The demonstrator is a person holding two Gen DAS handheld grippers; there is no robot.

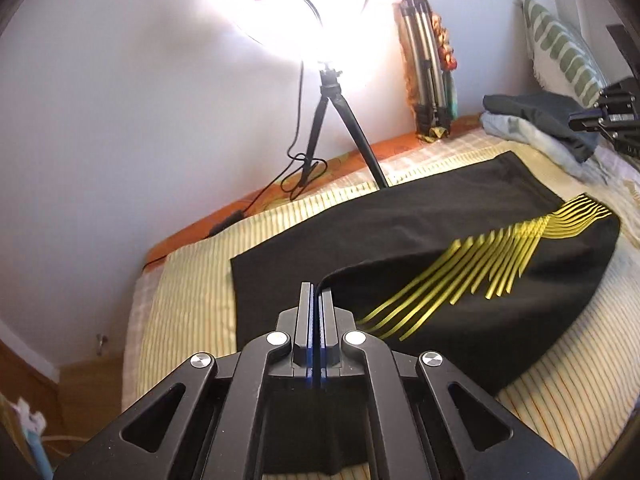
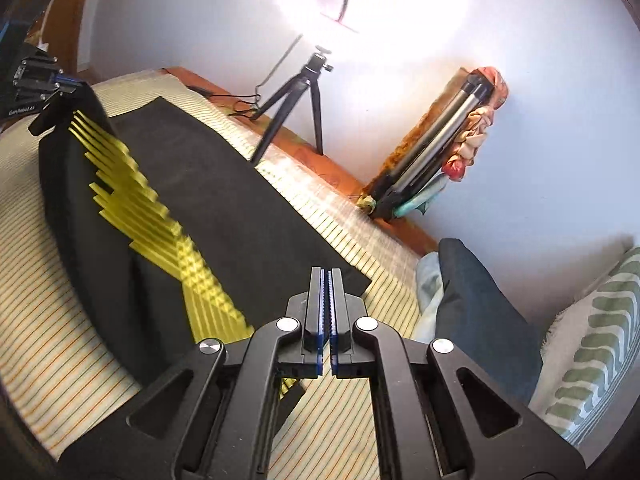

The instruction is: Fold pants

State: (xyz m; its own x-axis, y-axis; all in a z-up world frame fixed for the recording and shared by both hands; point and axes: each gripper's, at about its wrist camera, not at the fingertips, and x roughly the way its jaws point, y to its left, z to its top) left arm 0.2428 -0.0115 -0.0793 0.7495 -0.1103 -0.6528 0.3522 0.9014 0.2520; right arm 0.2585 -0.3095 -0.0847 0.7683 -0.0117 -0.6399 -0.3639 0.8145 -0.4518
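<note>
Black pants with yellow stripes lie on the striped bed sheet. One layer is lifted and folded over toward the wall. My left gripper is shut on the lifted black edge of the pants at one end. It also shows in the right wrist view, holding the raised corner. My right gripper is shut near the other end of the pants, with the fabric running under its body; cloth between its pads is hard to make out. It shows at the right edge of the left wrist view.
A ring light on a black tripod stands on the bed by the wall, with its cable trailing. A folded tripod leans on the wall. Folded clothes and a green-patterned pillow lie at the head end.
</note>
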